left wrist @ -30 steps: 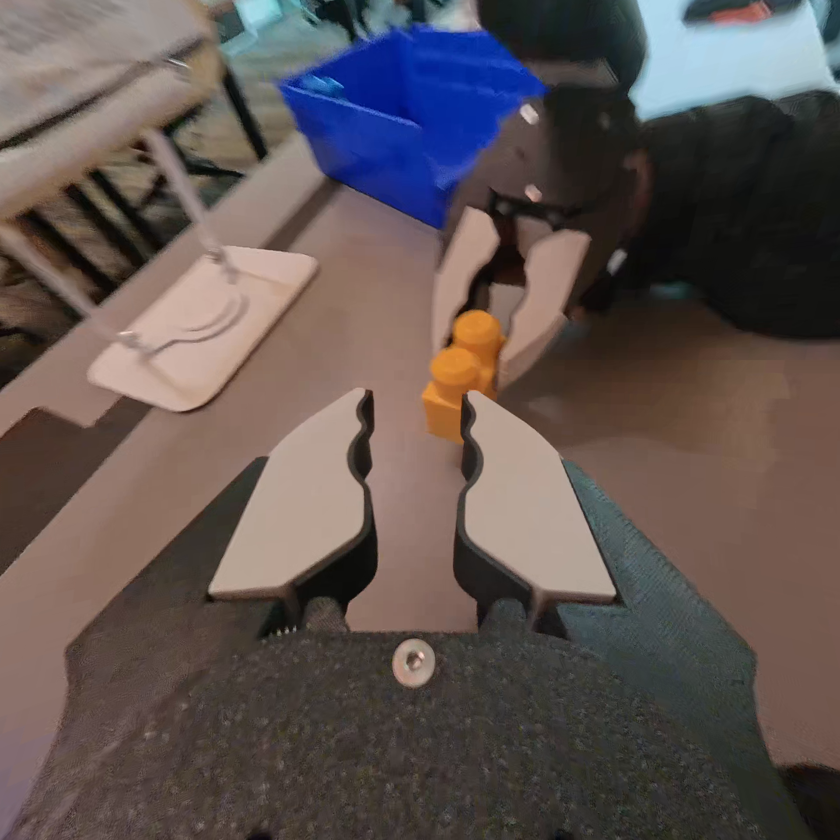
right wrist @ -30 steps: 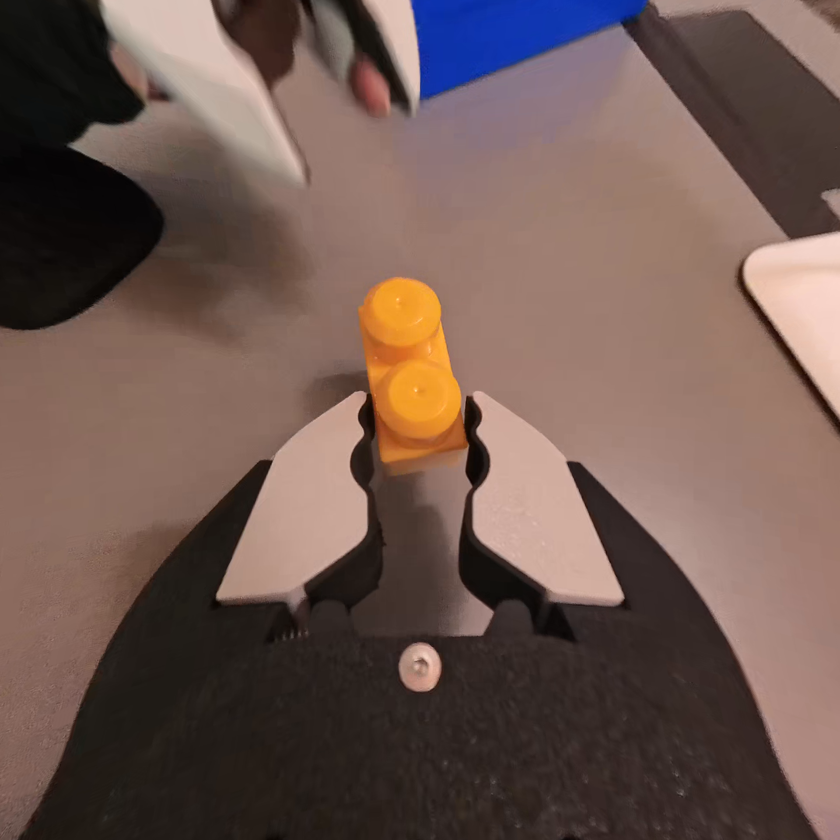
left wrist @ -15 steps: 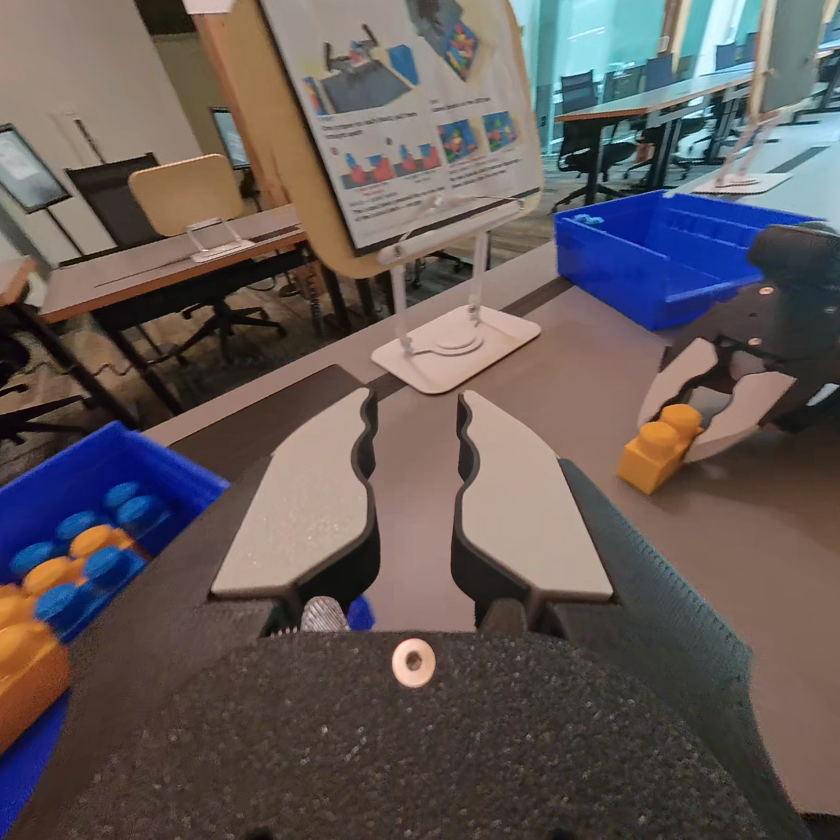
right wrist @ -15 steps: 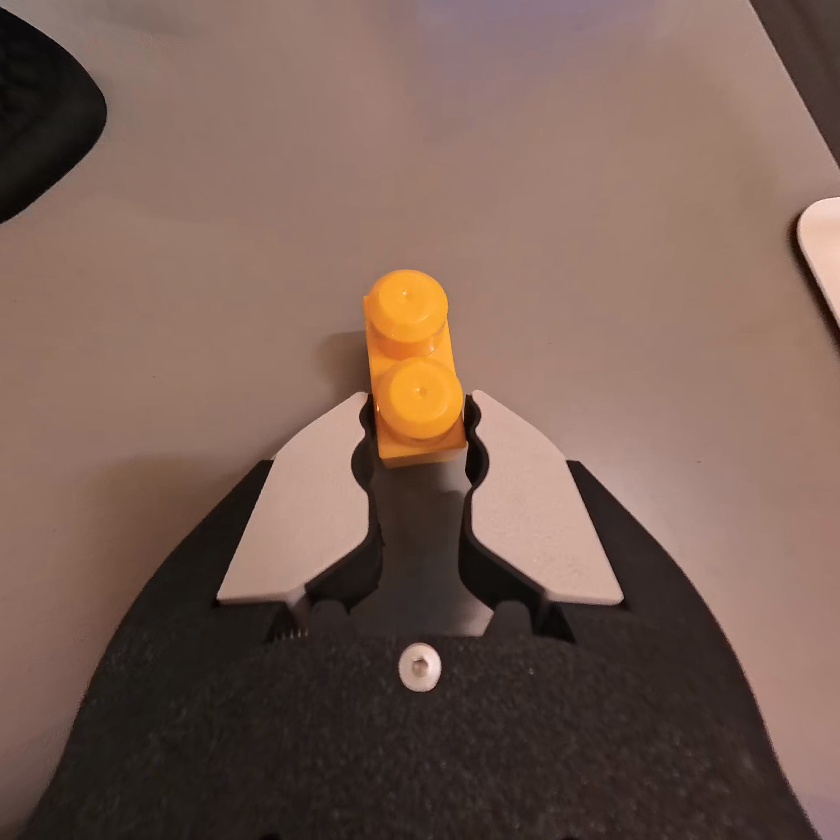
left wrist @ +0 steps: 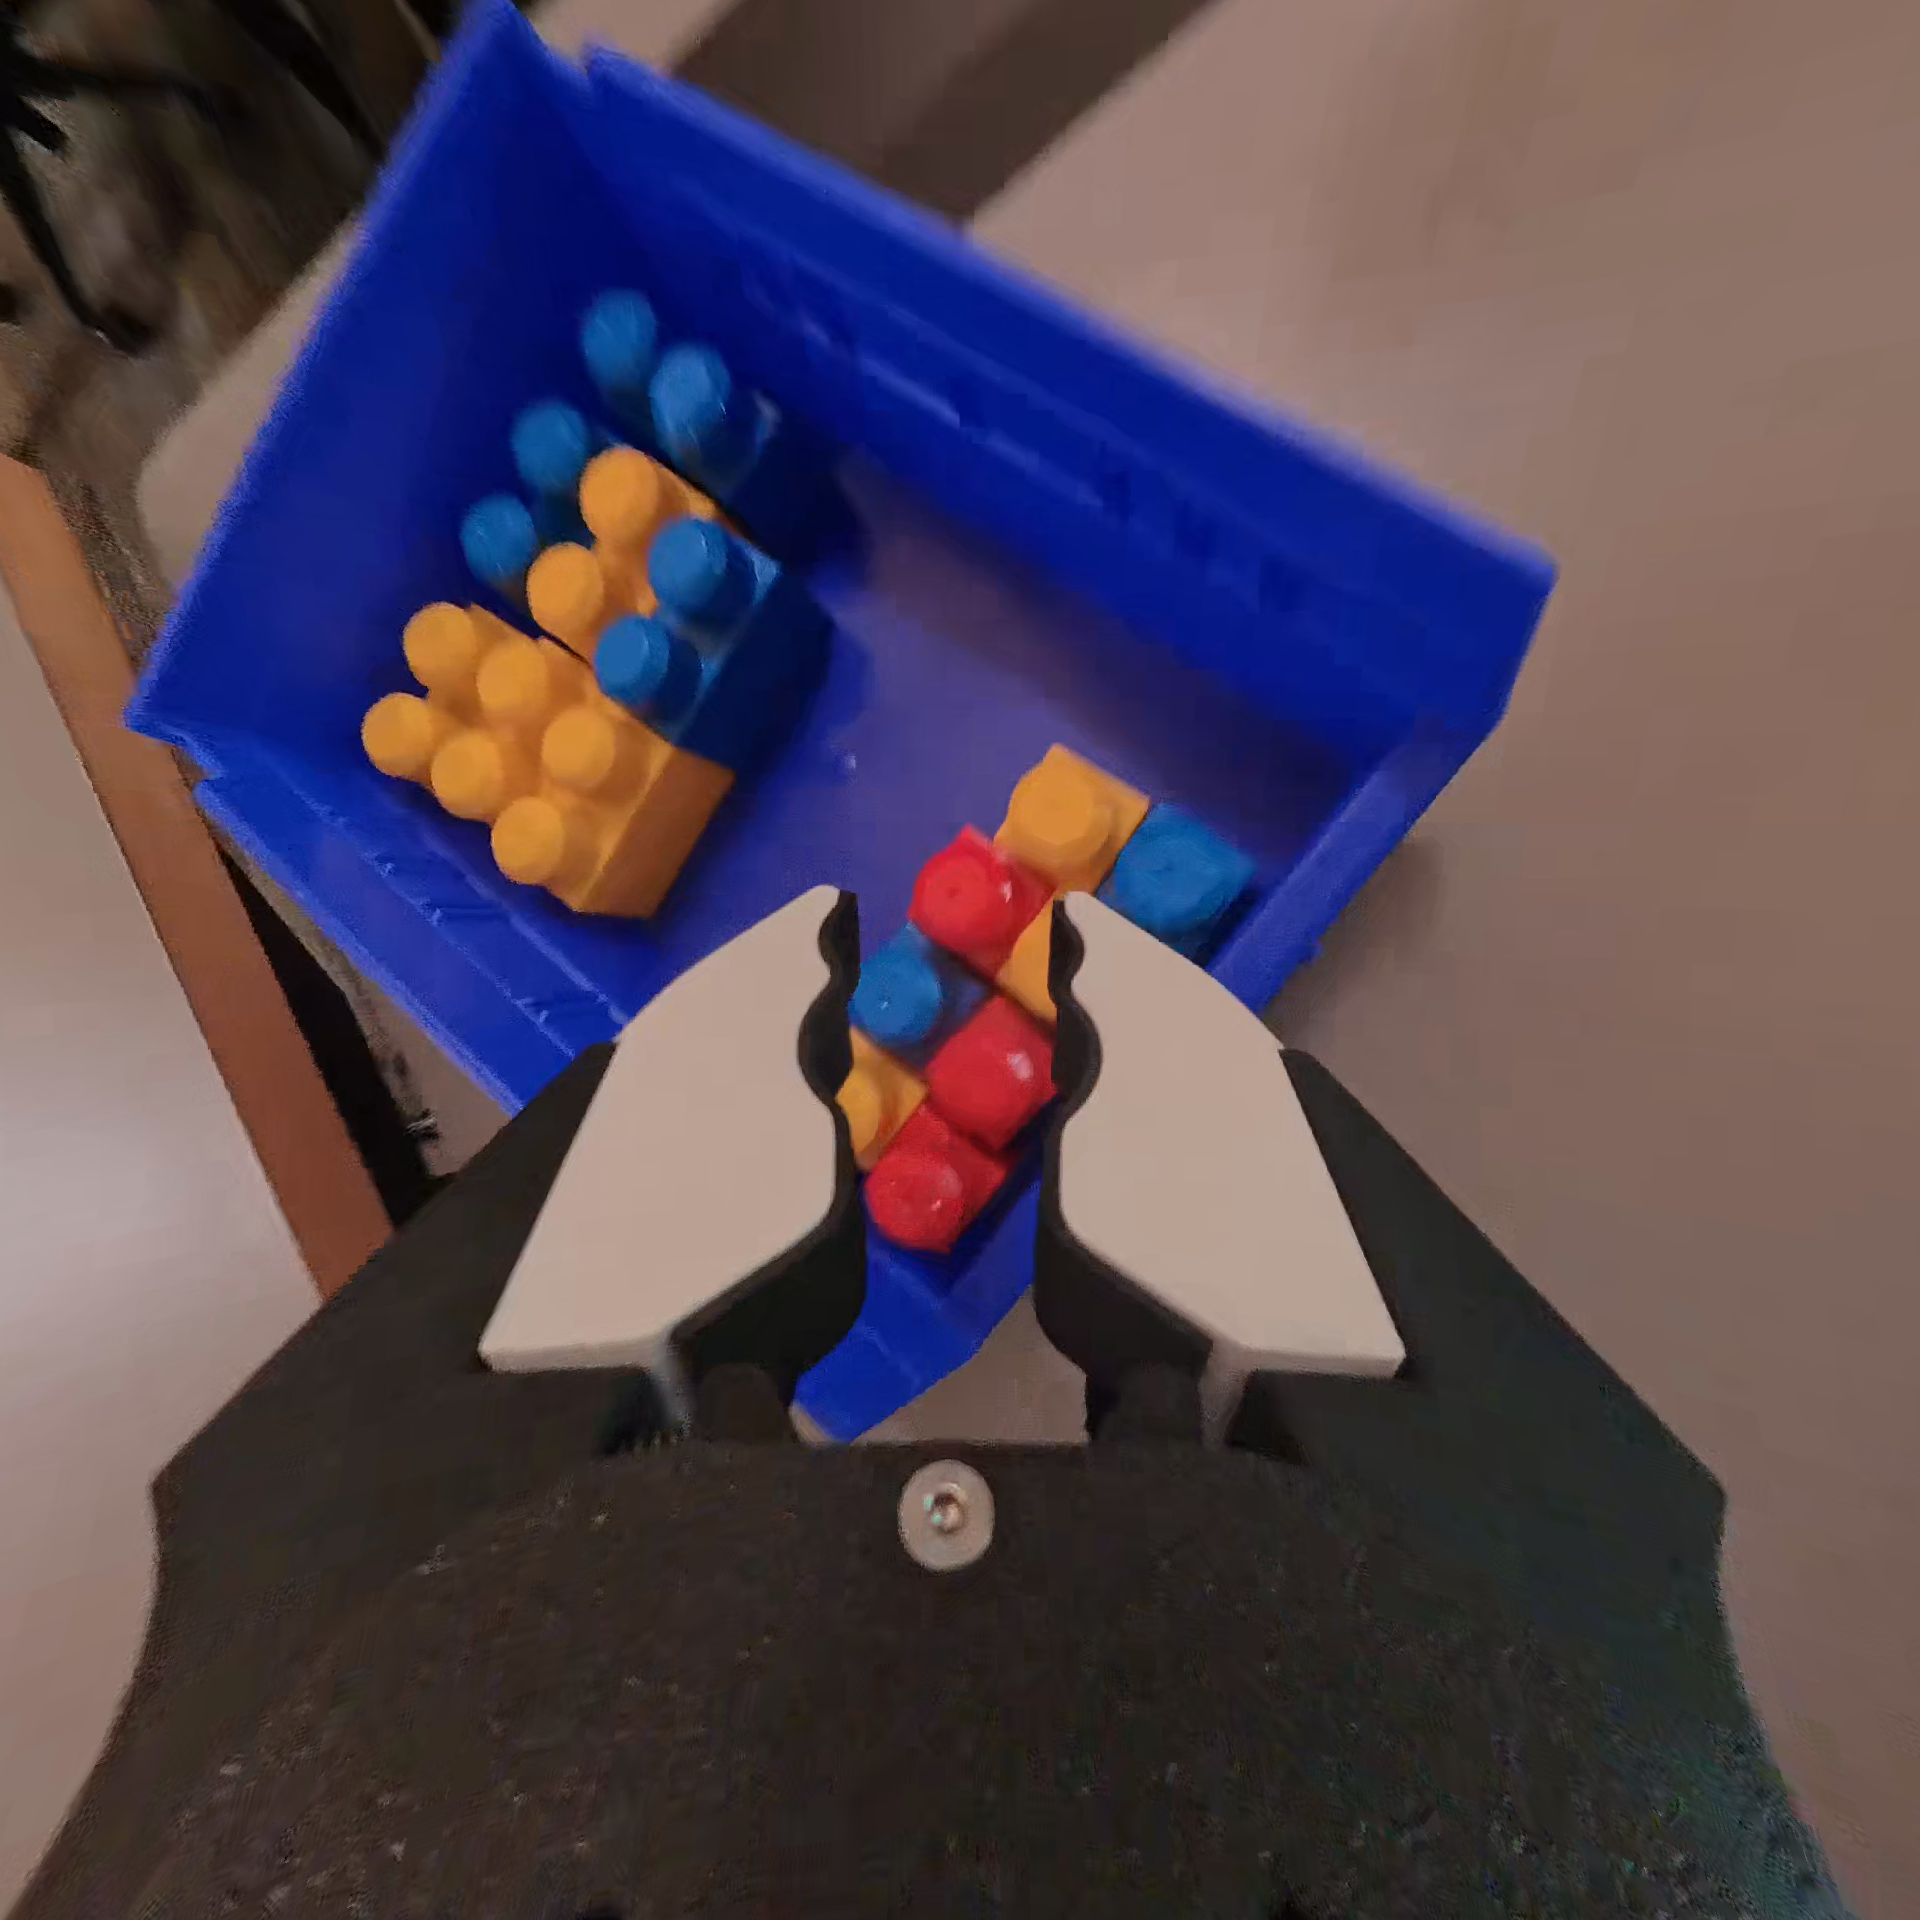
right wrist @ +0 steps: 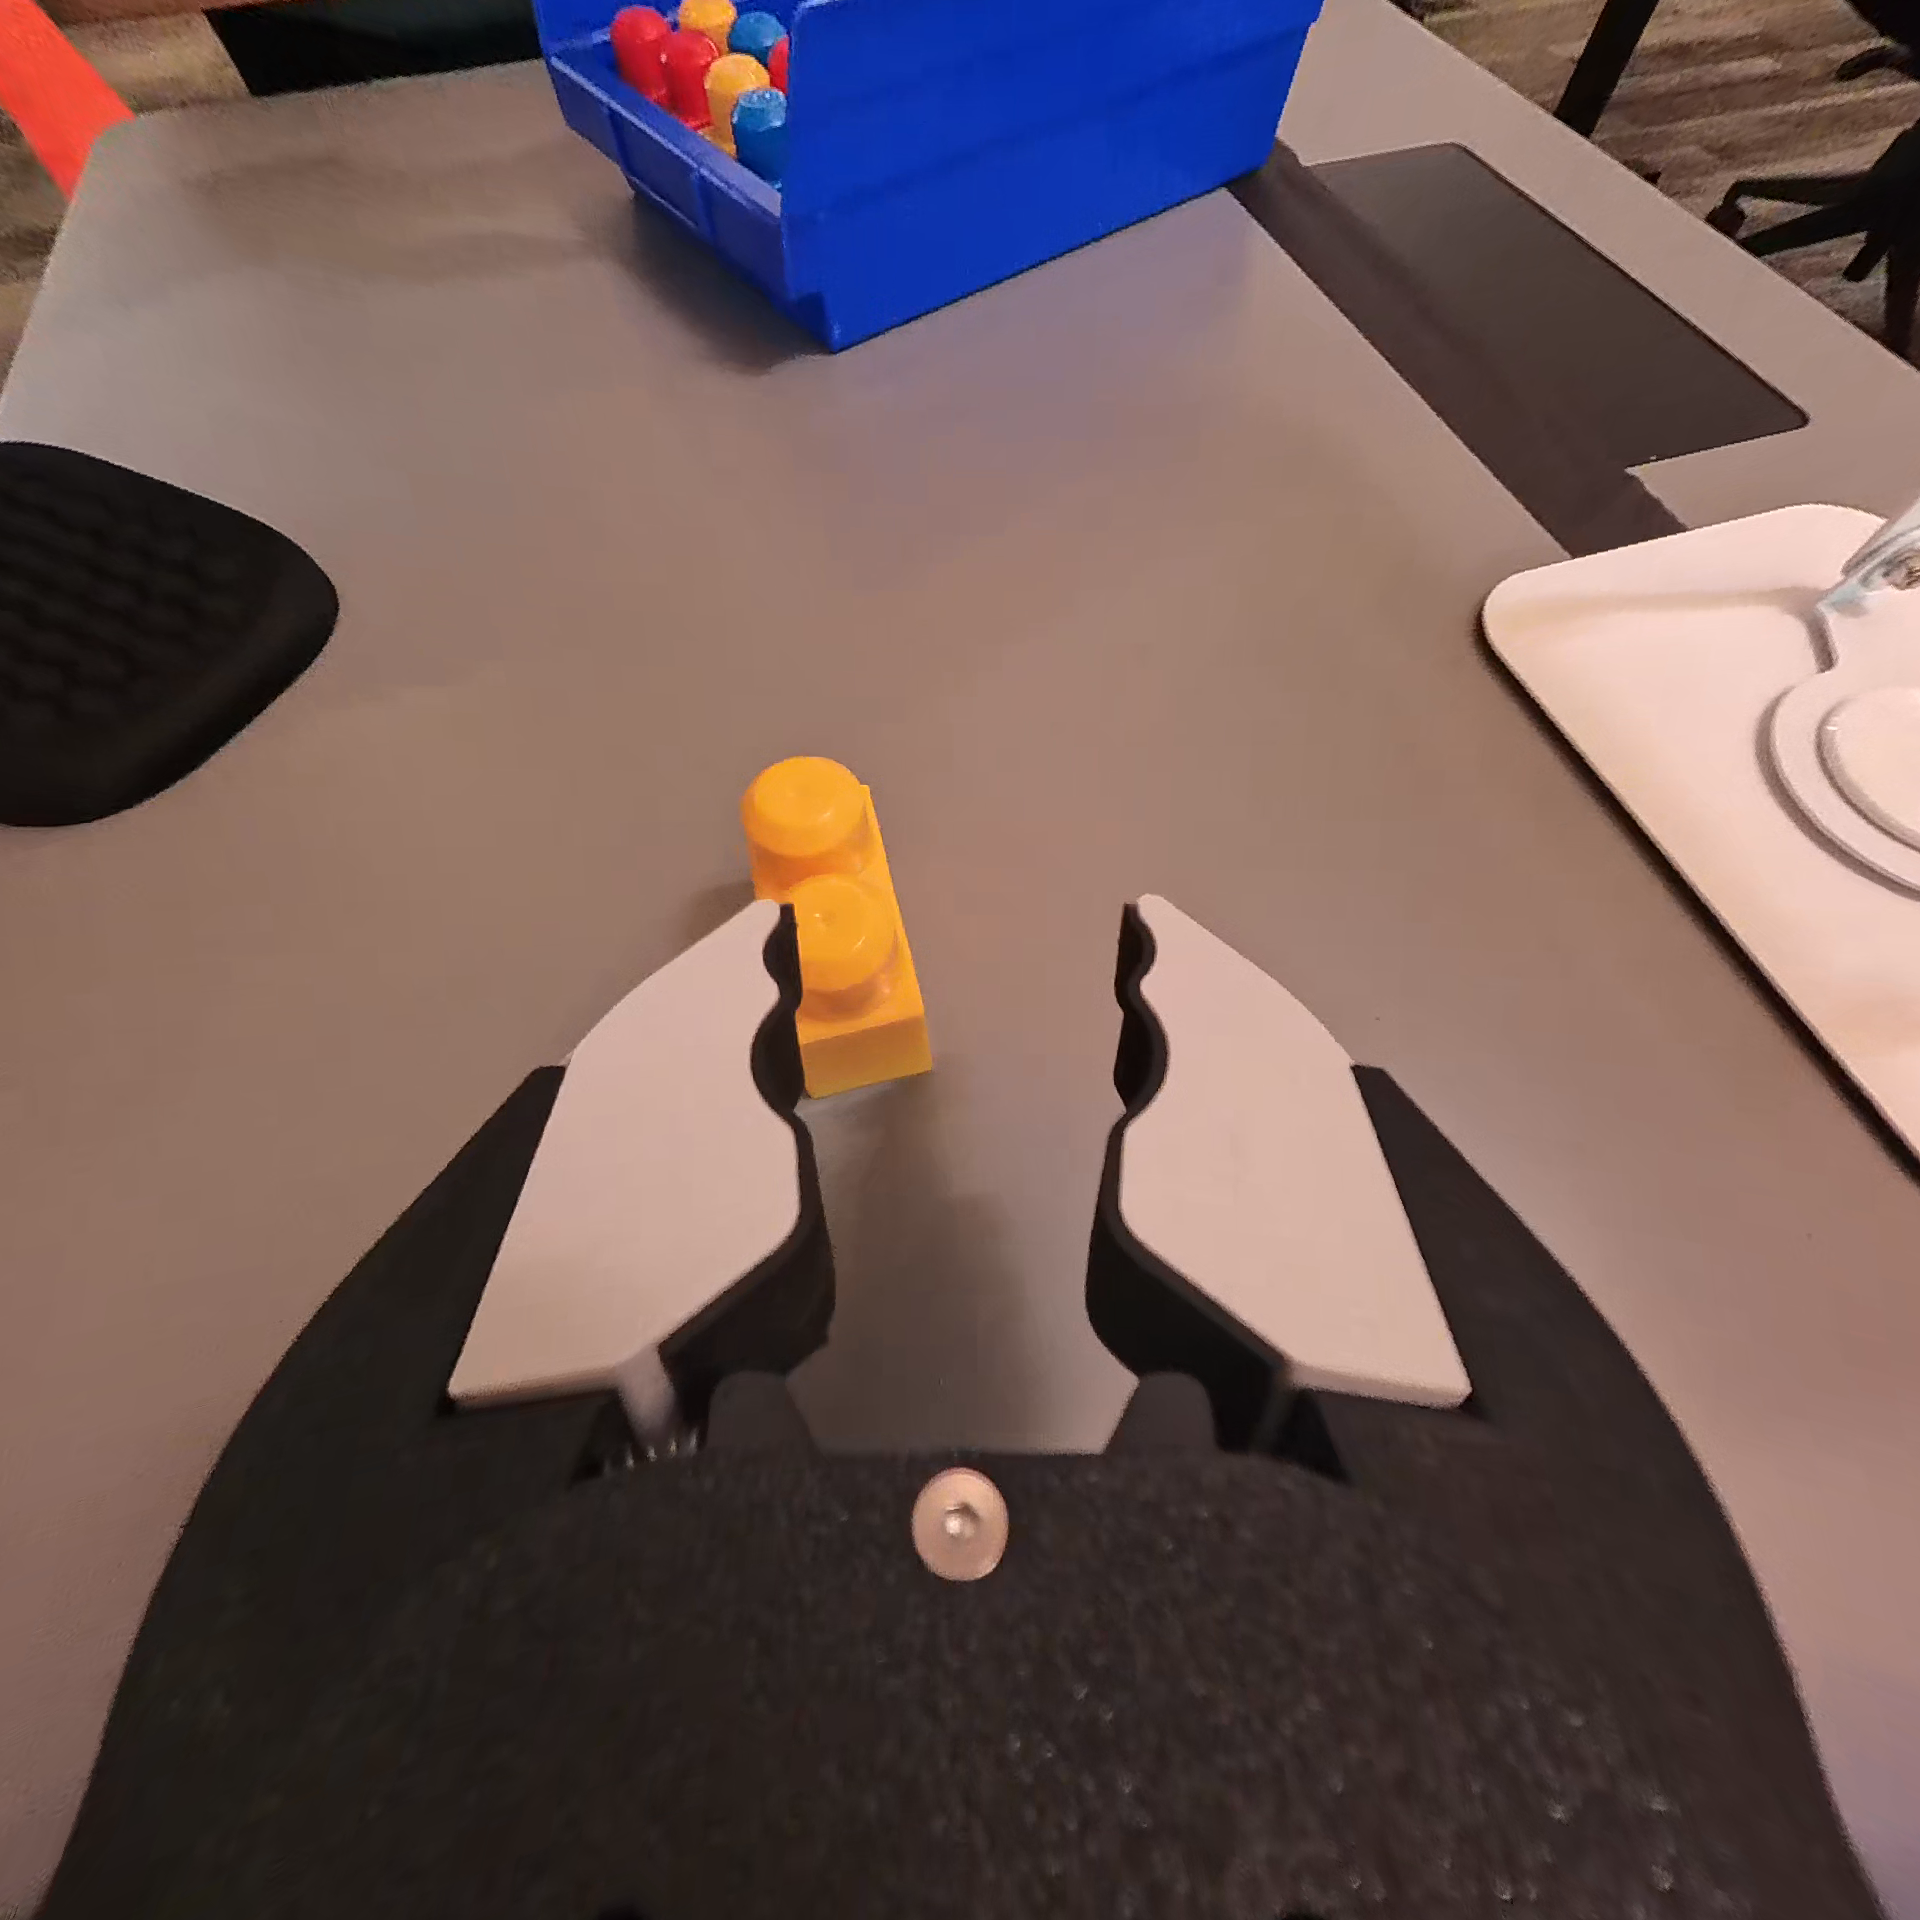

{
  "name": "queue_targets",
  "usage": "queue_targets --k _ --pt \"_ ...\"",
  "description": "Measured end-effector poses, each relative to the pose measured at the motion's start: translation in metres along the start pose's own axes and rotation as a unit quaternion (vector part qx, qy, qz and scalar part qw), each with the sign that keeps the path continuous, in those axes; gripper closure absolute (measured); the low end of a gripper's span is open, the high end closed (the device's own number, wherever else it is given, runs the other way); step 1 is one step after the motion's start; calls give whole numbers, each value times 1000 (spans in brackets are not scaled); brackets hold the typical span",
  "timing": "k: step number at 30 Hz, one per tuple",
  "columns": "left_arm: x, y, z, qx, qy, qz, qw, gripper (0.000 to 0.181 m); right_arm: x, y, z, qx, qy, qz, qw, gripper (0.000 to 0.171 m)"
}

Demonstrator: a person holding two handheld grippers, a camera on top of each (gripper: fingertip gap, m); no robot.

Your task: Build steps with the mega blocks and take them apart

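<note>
Dim warm indoor light, motion blur across the left wrist view, sharper right wrist view, wide-angle edge bending.

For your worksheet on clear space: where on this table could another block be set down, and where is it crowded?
Free: the grey table between the orange block and blue bin, and right of the block toward the white stand base. Crowded: the bin's near corner.

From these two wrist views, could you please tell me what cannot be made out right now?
- Left wrist view: motion blur smears the blue bin; how its blocks connect is unclear.
- Left wrist view: the left tool covers part of the small red, blue and orange blocks; their count is uncertain.
- Right wrist view: the top edge cuts the bin.
- Right wrist view: the right tool hides one side of the orange block; contact unclear.
</note>
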State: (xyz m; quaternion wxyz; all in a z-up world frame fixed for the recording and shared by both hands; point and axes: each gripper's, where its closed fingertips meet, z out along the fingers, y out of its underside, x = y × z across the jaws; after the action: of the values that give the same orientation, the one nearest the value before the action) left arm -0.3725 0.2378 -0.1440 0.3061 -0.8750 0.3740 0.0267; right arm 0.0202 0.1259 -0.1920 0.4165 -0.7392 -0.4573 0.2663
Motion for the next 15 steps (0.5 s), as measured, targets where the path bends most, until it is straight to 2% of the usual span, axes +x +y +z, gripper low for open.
queue_targets --k 5,10,15 --pt "-6 24 22 -124 51 106 985 146 0 3 3 -6 -1 -1 1000 114" --pt "-6 26 40 -162 90 152 971 138 0 7 5 -11 -1 -1 1000 115" --pt "-6 28 53 -195 117 153 962 138 0 7 5 -8 -4 3 1000 115"
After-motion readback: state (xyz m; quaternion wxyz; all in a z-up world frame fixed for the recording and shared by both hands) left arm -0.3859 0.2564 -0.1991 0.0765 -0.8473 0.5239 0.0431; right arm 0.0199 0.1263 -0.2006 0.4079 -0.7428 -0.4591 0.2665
